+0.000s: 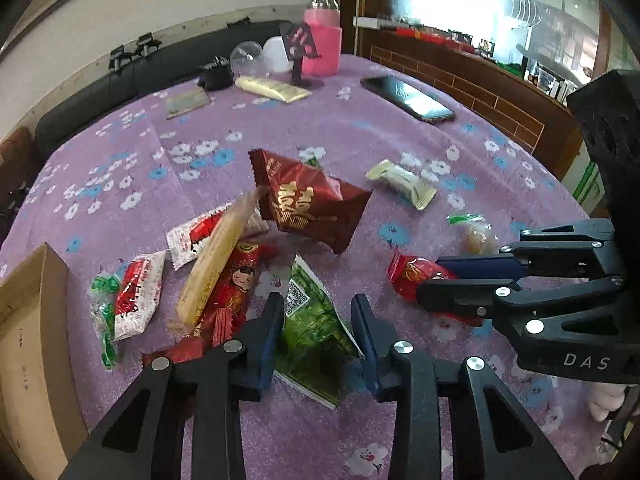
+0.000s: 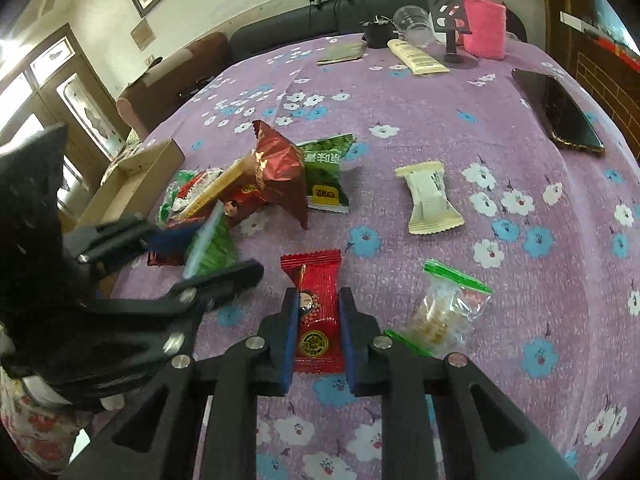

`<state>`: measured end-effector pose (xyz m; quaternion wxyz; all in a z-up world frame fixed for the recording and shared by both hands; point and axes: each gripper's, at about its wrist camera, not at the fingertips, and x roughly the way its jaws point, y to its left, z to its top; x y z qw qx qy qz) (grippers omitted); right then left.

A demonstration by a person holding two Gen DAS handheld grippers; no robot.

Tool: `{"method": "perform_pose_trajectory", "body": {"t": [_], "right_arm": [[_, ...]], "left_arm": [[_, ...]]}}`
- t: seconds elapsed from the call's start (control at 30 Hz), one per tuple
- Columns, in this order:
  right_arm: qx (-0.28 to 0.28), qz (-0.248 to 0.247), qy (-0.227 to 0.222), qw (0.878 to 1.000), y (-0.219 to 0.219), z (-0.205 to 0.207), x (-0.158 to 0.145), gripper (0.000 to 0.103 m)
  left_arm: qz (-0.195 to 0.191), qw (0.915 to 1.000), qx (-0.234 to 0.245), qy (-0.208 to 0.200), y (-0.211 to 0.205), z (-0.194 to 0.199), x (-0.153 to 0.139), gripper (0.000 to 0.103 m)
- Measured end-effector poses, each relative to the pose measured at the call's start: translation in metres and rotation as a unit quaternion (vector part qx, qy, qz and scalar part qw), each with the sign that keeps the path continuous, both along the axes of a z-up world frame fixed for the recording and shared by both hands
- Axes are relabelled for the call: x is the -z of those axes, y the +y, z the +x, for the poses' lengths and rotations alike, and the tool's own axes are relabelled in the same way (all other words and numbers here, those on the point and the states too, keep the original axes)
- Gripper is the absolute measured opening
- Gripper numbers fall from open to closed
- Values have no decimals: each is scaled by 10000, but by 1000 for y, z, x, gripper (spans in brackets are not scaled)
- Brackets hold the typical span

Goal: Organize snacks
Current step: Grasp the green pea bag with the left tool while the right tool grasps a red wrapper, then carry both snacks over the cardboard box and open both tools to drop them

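Snack packets lie scattered on a purple flowered tablecloth [image 1: 320,128]. My left gripper [image 1: 318,312] is open with its fingers on either side of a green packet [image 1: 316,328]; it also shows in the right wrist view [image 2: 208,252]. My right gripper [image 2: 318,308] has its fingers against both sides of a small red packet [image 2: 318,316], which lies flat on the cloth; the same gripper [image 1: 428,276] and packet [image 1: 416,276] show in the left wrist view. A dark red packet [image 1: 308,200], a tan bar [image 1: 216,268] and red and white packets [image 1: 138,296] form a pile by the left gripper.
An open cardboard box [image 1: 28,320] stands at the table's left edge. A cream packet [image 2: 430,198] and a clear bag with a green strip [image 2: 448,308] lie to the right. A phone [image 2: 560,112], a pink-sleeved bottle [image 2: 482,20], a tube [image 2: 418,58] and cups stand at the back.
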<state>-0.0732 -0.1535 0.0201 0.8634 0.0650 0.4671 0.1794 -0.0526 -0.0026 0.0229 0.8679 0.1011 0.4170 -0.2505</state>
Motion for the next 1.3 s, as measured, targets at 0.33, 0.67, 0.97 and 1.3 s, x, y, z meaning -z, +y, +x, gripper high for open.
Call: {"method": "perform_pose_trajectory", "body": {"t": [0.33, 0.67, 0.97, 1.3], "right_arm": [[-156, 193, -338, 9991, 12, -22, -32, 18], [-1073, 461, -545, 9917, 102, -37, -69, 18], [-2121, 512, -243, 9756, 241, -36, -53, 19], [-2535, 231, 154, 9669, 322, -37, -13, 19]], "left_arm": [[-1130, 9919, -540, -208, 50, -36, -42, 31], [-1076, 9663, -2274, -539, 181, -78, -63, 32], [-481, 9292, -3650, -313, 281, -96, -31, 33], [-539, 9163, -3966, -160, 317, -98, -15, 35]]}}
